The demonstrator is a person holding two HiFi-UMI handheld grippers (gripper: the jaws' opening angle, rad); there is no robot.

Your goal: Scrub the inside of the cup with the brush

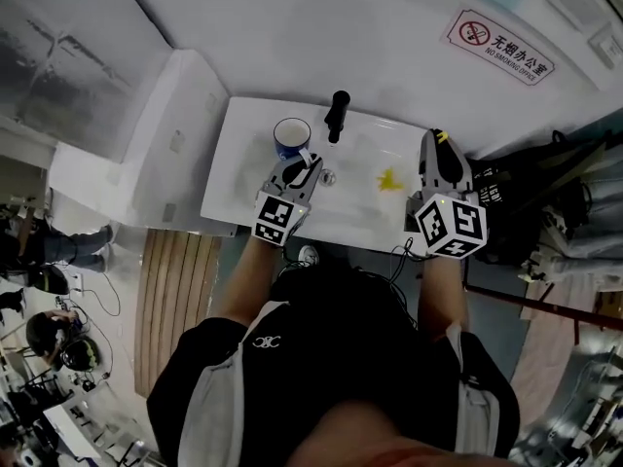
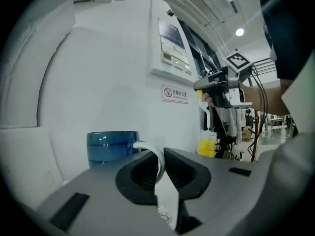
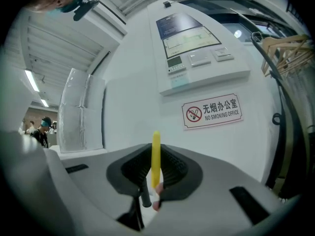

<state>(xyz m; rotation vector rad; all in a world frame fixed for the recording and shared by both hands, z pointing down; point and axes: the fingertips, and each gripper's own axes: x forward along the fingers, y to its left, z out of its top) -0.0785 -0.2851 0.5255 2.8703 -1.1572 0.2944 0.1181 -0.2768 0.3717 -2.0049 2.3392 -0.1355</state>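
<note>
Both forearms reach out toward 12 o'clock over the white rectangular sink (image 1: 243,178), and both tools point roughly level at the wall.

My left gripper (image 1: 302,166) (image 2: 161,166): the jaws are nearly together, pinching the white loop handle of the blue cup (image 1: 291,134) (image 2: 112,146). The cup is upright at 12 o'clock off the tips, with the black tap (image 1: 337,115) at its 2 o'clock.

My right gripper (image 1: 440,152) (image 3: 155,168): the jaws are clamped on the yellow-and-white plastic brush (image 3: 156,156). Its yellow end sticks up between the pads. The left gripper view shows the yellow bristle head (image 2: 208,142) hanging below that tool. From the head camera the bristles (image 1: 389,179) sit at 9 o'clock of it, over the basin, well apart from the cup.

Hard to read:
- The cup's interior shows only from the head view, and it is small there.
- Most of the handle loop is covered by my left pads.
- The brush stem and bristles are out of sight in the right gripper view, which shows only the wall and a no-smoking sign (image 3: 211,111).
- I can't tell whether the cup touches the sink rim.
</note>
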